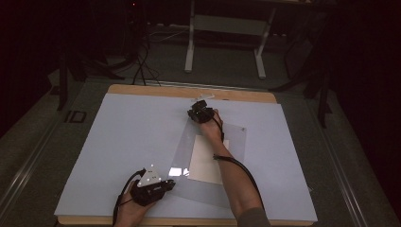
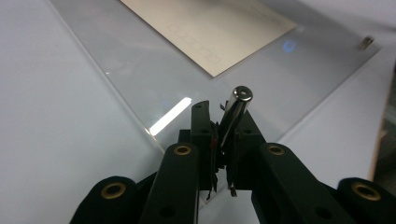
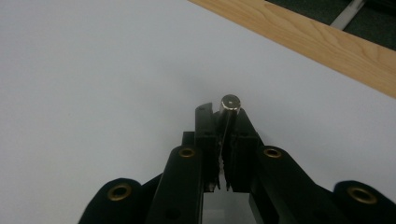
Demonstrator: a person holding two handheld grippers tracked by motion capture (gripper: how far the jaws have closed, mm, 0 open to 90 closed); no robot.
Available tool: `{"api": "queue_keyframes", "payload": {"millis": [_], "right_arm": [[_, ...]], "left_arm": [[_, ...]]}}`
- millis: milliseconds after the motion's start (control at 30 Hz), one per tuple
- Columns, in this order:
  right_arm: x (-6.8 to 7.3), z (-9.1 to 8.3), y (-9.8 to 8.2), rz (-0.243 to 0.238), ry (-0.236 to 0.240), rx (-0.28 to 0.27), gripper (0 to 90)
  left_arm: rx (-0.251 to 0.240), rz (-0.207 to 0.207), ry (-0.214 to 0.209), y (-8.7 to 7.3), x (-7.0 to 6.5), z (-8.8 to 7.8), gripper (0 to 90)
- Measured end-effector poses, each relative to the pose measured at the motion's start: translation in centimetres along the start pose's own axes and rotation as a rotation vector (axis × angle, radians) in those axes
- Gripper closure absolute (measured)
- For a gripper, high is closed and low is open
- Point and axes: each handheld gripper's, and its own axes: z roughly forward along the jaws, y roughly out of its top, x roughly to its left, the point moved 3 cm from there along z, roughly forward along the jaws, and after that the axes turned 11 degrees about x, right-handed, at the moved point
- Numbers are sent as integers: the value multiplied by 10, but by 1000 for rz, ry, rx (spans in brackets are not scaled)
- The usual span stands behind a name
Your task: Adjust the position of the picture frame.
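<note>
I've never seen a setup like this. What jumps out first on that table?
A clear plastic sheet lies over a cream paper on the pale blue table cover. Each hand-held tool pinches a small shiny metal pin: the left gripper at the sheet's near corner holds one pin, the right gripper at the far corner another pin.

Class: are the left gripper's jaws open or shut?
Shut: the left gripper clamps a small metal cylinder between its black jaws, above the clear sheet.

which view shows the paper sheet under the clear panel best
The high view: the whole paper shows under the clear panel, crossed by the right forearm. The left gripper view catches one corner with faint print. The right gripper view looks at the white mat and table edge instead.
</note>
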Motion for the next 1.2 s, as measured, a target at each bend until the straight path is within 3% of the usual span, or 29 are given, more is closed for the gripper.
{"api": "queue_keyframes", "payload": {"millis": [133,267,467,633,667,767,833,867,1033,1200], "right_arm": [[0,-8,5,-15,-11,4,852],[-1,-15,5,-55,-75,33,840],[-14,-27,-4,-26,-90,37,840],[-23,-40,-9,-3,-102,17,841],[-25,-44,-11,11,-101,5,843],[-36,-58,-16,53,-94,-18,851],[-41,-66,-19,64,-104,-25,854],[-47,-75,-22,107,-108,-33,856],[-55,-90,-27,144,-115,-38,856],[-65,-104,-39,220,-97,-35,855]], "left_arm": [[-31,-4,14,3,1,-6,831],[-51,-38,20,3,9,-13,829],[-92,-107,52,2,31,-28,828],[-111,-126,110,6,47,-37,826],[-121,-130,137,10,54,-39,826],[-129,-145,162,17,67,-42,824],[-130,-167,174,23,78,-42,824],[-131,-175,169,26,84,-42,825],[-126,-194,197,43,110,-44,825],[-109,-179,217,65,132,-43,828]]}}
